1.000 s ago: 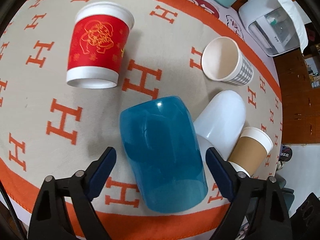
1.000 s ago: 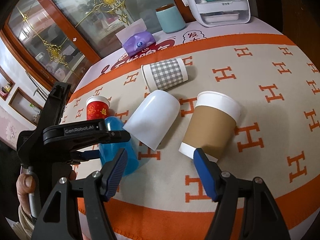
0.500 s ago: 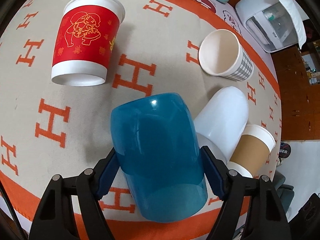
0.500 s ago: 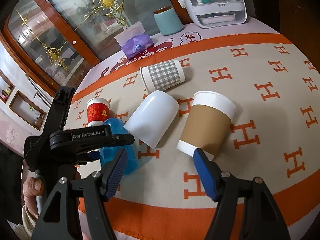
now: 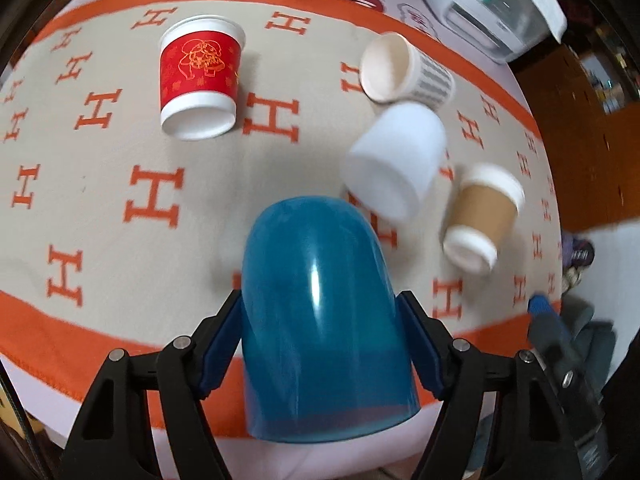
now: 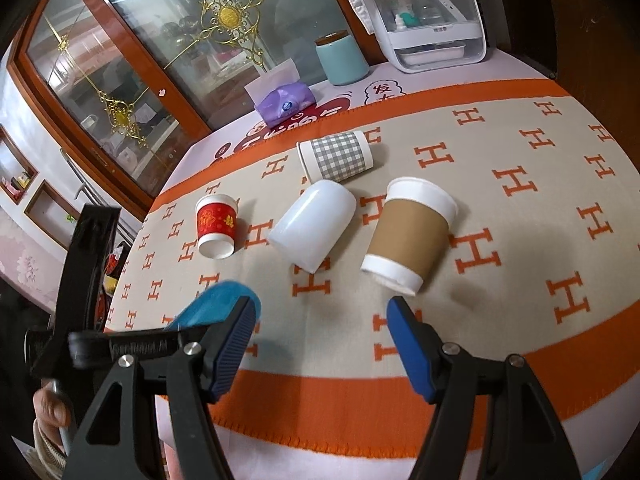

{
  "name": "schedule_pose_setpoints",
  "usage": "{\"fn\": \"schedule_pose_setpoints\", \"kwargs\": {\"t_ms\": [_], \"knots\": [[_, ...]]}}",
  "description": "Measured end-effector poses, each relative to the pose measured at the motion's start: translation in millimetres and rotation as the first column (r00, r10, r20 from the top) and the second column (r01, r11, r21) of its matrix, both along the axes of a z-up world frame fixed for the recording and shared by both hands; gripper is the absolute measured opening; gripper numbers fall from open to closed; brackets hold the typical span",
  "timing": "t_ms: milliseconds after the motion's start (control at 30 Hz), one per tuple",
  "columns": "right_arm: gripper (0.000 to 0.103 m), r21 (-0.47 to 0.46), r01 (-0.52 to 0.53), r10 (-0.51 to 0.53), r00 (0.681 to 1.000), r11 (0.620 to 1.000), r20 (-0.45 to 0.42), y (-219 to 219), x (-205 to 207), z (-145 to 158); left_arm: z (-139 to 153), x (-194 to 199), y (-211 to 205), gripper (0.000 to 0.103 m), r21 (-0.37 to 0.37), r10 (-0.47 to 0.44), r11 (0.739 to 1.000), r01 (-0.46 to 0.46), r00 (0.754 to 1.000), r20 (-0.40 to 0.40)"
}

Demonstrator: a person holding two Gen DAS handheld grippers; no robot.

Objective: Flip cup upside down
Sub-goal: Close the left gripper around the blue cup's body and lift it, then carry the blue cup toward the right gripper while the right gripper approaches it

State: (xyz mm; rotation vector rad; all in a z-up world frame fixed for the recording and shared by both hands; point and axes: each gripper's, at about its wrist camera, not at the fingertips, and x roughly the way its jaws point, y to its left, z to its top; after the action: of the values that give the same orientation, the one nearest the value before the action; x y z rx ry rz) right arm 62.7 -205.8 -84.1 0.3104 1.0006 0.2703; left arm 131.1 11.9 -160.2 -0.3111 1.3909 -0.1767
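Left tool had clamped its blue pads onto both flanks of the translucent blue plastic cup; half a second earlier that cup still lay on the orange-and-beige H-patterned cloth over the tabletop, and now I saw it lifted toward me, rounded base pointing away and rim nearest the camera. So I judged the grasp done and the turn-over only beginning. Right tool hung wide open, holding nothing, short of the brown-sleeved paper cup.

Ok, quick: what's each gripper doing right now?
Left gripper: shut on the blue cup.
Right gripper: open, holding nothing.
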Motion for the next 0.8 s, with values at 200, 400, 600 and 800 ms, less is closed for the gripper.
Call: {"fn": "schedule_pose_setpoints", "kwargs": {"t_ms": [200,400,600,800], "knots": [[0.068,-0.012,0.000,0.000,1.000,1.000,-0.002,1,-18,0,5,-45,-7,0.071,0.064,-0.097,0.994,0.092,0.992,0.086],[0.068,-0.035,-0.002,0.001,1.000,0.999,-0.025,2,-30,-10,-6,-74,-18,0.070,0.130,-0.162,0.981,0.142,0.974,0.161],[0.068,-0.043,0.006,-0.009,0.998,0.999,-0.059,2,-35,-23,-25,-78,-22,0.070,0.132,-0.158,0.982,0.137,0.973,0.166],[0.068,-0.019,0.001,-0.003,0.996,1.000,-0.090,1,-35,-30,-29,-78,-24,0.070,0.129,-0.150,0.983,0.128,0.973,0.176]]}}
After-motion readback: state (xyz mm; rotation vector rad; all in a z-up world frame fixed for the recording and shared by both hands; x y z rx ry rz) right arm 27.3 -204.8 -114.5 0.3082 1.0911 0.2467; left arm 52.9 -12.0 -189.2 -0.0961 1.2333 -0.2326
